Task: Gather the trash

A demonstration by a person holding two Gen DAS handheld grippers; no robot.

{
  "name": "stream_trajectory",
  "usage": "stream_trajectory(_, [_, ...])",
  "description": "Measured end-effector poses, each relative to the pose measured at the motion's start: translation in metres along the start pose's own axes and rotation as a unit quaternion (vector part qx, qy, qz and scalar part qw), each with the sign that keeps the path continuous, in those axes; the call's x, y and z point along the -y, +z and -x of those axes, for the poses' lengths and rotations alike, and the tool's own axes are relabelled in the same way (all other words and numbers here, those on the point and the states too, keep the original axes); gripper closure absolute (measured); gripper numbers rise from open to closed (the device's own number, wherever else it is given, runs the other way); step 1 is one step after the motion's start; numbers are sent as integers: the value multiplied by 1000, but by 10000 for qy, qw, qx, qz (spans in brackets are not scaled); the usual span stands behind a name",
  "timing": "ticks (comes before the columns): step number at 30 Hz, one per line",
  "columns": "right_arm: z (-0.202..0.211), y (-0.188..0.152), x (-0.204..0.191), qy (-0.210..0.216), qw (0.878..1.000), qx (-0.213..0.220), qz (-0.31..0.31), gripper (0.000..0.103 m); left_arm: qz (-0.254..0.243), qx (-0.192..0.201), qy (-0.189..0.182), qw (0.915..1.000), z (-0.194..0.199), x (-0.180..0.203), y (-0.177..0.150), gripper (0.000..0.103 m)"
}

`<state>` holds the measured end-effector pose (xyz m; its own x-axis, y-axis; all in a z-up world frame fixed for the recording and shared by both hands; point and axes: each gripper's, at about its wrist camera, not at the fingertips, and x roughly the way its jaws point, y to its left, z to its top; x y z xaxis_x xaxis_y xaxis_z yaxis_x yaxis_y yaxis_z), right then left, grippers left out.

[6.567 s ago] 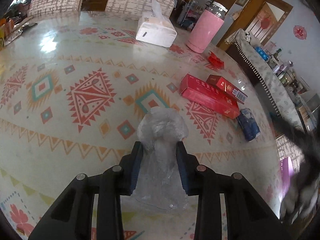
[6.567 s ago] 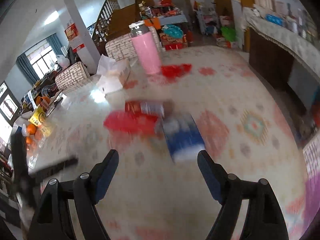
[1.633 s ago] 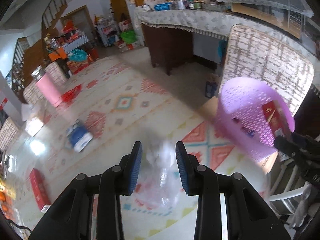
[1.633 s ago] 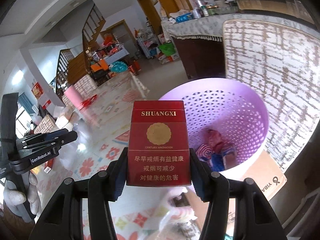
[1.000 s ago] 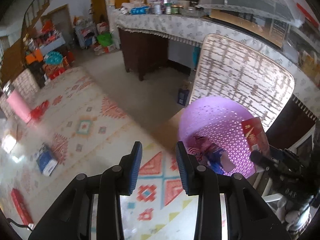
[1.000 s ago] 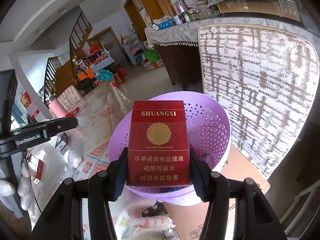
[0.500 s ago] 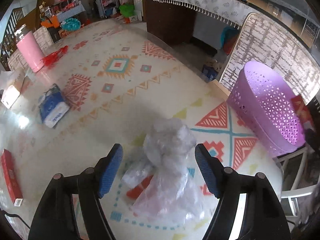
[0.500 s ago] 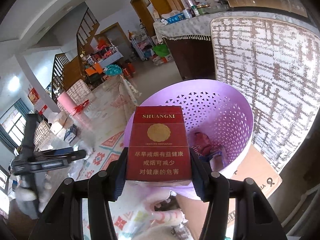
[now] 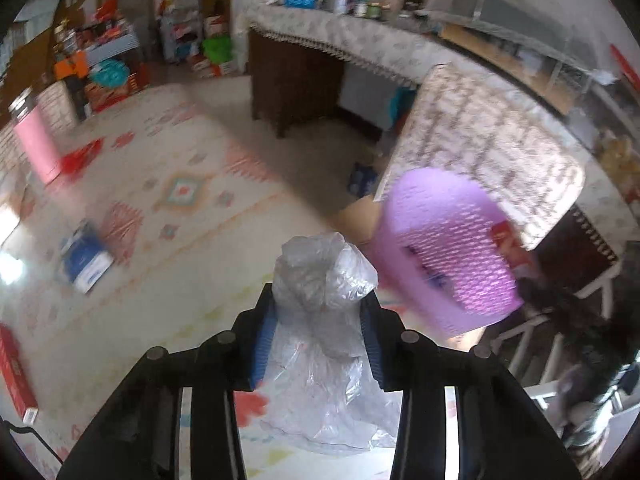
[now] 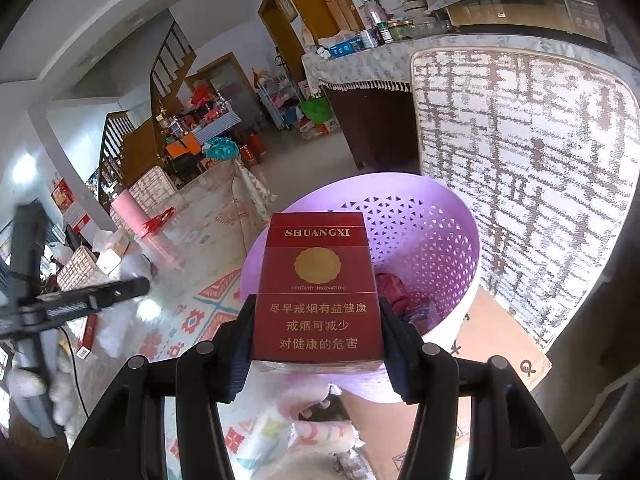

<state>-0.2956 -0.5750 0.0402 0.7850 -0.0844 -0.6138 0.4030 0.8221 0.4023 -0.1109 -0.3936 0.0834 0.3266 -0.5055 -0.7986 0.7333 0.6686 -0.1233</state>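
My left gripper (image 9: 318, 320) is shut on a crumpled clear plastic bag (image 9: 324, 280) and holds it above the table's edge, left of a purple perforated basket (image 9: 444, 256). My right gripper (image 10: 316, 328) is shut on a red SHUANGXI cigarette pack (image 10: 318, 288), upright over the near rim of the same basket (image 10: 436, 240). Some red and blue wrappers (image 10: 400, 300) lie inside the basket. The red pack also shows at the basket's far side in the left wrist view (image 9: 510, 240).
On the patterned tablecloth (image 9: 180, 208) lie a blue packet (image 9: 86, 260), a red box (image 9: 16, 372) at the left edge and a pink bottle (image 9: 36, 144). A patterned chair back (image 10: 528, 168) stands behind the basket, which sits on a cardboard box (image 10: 492, 340).
My left gripper has shut on the plastic bag, lifted it off the table and swung toward the basket. My right gripper still holds the red pack over the basket.
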Motion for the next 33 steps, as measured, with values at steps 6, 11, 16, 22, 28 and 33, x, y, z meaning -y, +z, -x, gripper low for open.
stream_trajectory(6, [-2,13,20,-74,9997,88,-223,43,-407,52,-487,9980,-16,63,38,62])
stream_trajectory(11, [-7,29,35,-318,9988,178,-336,41,-480,253,-648,9964,-19,89,59,27])
stream_trajectory(16, [5,23,32,-210,9987,292,-351,32,-462,387,-358,9975,-6,79,43,20])
stream_trajectory(22, [5,6,19,-16,9994,153,-308,28,-253,271,-134,9992,7,51,7,20])
stream_trajectory(28, [4,-7,-4,299,9991,203,-238,27,-54,233,329,9992,21,24,-29,20])
stream_trajectory(33, [-2,-16,-33,640,9977,-57,-216,27,255,304,715,9966,46,-14,-59,20])
